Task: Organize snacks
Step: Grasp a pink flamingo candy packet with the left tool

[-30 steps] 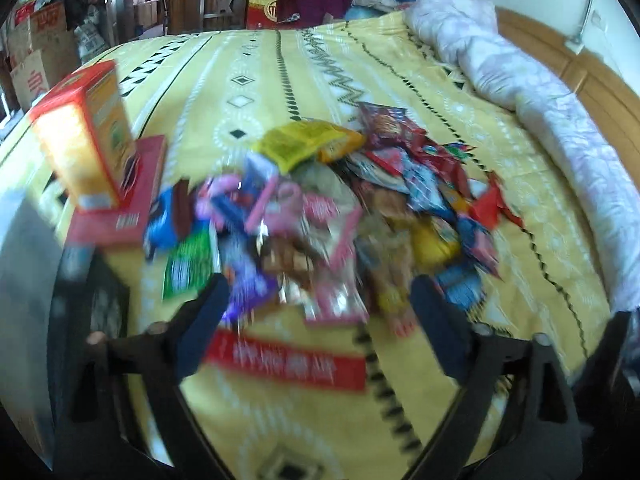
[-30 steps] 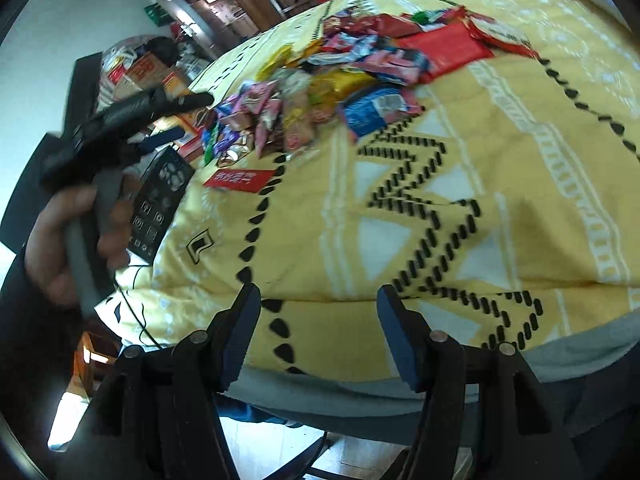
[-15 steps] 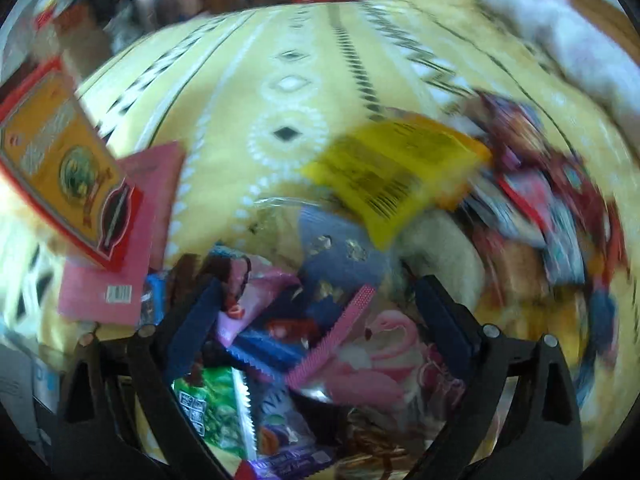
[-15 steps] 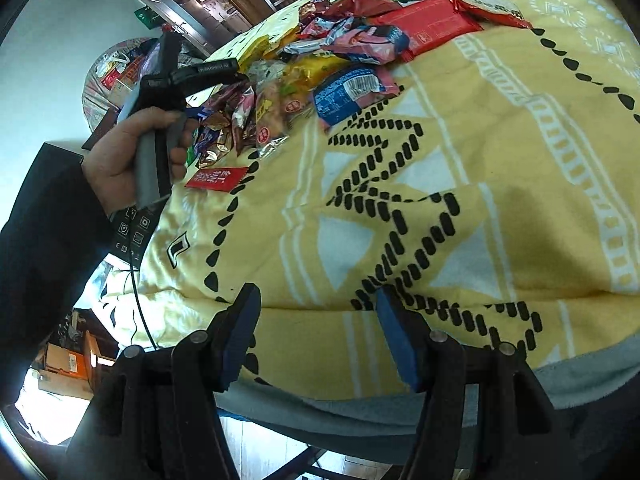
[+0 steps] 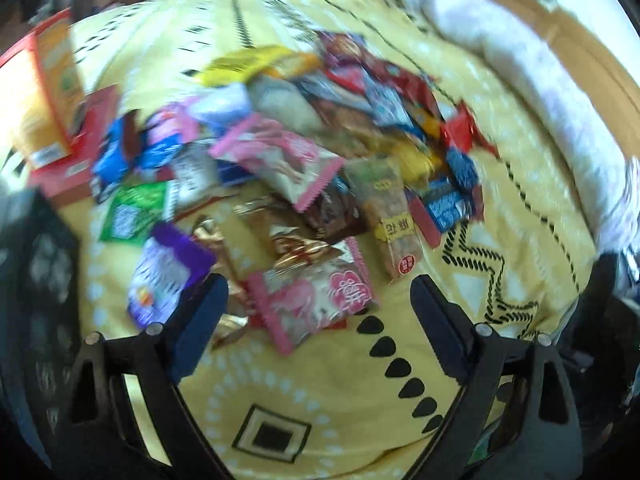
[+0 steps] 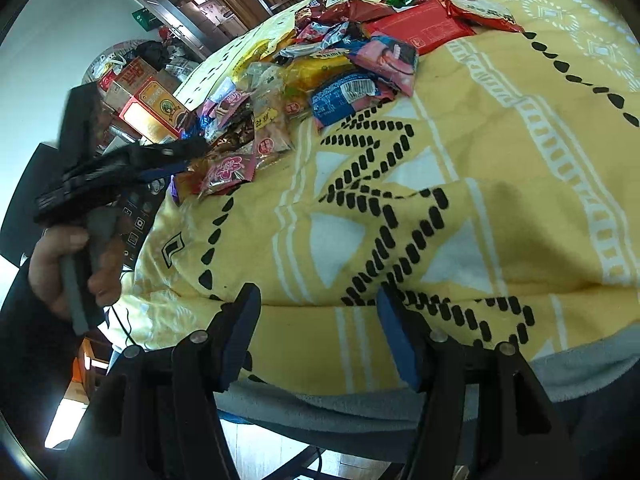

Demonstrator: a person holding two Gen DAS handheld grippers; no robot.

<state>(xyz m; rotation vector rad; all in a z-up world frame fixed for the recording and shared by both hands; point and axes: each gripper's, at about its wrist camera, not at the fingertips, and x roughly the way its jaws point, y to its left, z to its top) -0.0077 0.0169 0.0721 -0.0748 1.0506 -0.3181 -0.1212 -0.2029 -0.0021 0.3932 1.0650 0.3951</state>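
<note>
A heap of snack packets (image 5: 312, 152) lies on a yellow patterned bedspread (image 5: 328, 400); it also shows in the right wrist view (image 6: 320, 80). My left gripper (image 5: 316, 320) is open and empty, hovering just before the heap's near edge, over a pink packet (image 5: 316, 304). A purple packet (image 5: 168, 272) lies by its left finger. In the right wrist view the left gripper (image 6: 188, 156) shows from the side, beside the heap. My right gripper (image 6: 320, 332) is open and empty at the bed's front edge, apart from the heap.
An orange and red box (image 5: 44, 92) stands at the left on a flat red box (image 5: 76, 160). A black remote (image 5: 36, 280) lies at the left edge. A white quilt (image 5: 540, 92) lies along the right side by the wooden bed frame. Cluttered boxes (image 6: 136, 76) stand beyond the bed.
My left gripper has pulled back from deep in the heap to its near edge and swung right, still open. The right gripper has barely moved.
</note>
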